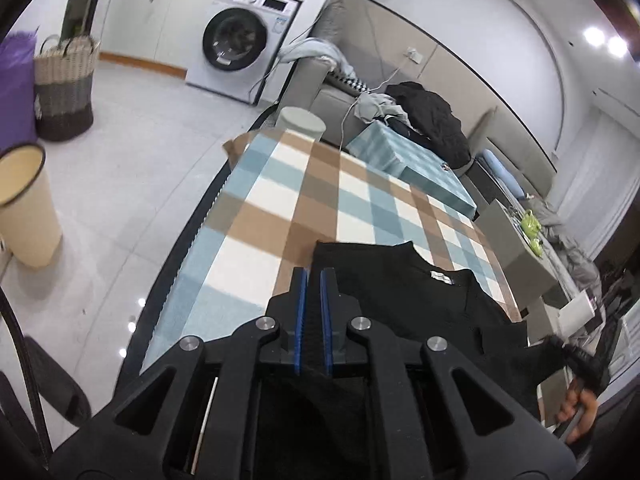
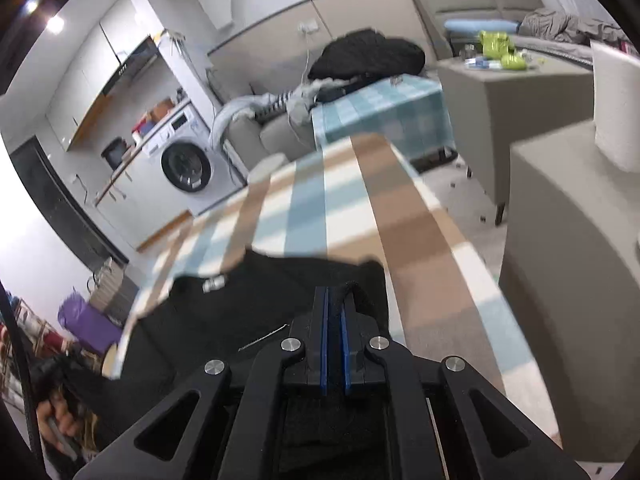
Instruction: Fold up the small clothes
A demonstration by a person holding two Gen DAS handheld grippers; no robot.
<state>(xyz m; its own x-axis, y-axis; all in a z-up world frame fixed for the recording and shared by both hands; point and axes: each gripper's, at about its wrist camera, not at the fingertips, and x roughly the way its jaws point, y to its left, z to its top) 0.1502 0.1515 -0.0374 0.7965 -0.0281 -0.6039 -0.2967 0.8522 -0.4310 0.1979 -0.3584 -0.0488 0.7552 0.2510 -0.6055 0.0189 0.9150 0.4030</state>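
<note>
Fingers first: left gripper point(image 1: 314, 276) has its blue pads drawn close with black cloth pinched between them at the garment's near-left edge. Right gripper point(image 2: 334, 300) likewise clamps a fold of black cloth between near-closed pads at the garment's right side.

Table point(image 1: 280, 184), covered in a brown, blue and white check cloth, fills the middle of both views. Grey sofa point(image 1: 332, 100) behind it, heaped with a black jacket point(image 1: 432, 120) and pale laundry. Second, smaller surface in teal check point(image 1: 404, 156) sits between table and sofa.

Black garment point(image 1: 404, 300) lies partly on the near end of the table, neckline and white label point(image 1: 440, 278) facing up, the rest draping toward both grippers.

Washing machine point(image 1: 240, 40) stands at far left against white cabinets. Woven basket point(image 1: 64, 84) on the floor near it; cream bin point(image 1: 24, 204) closer in. Right hand point(image 1: 580, 408) shows at the left view's lower-right edge.
</note>
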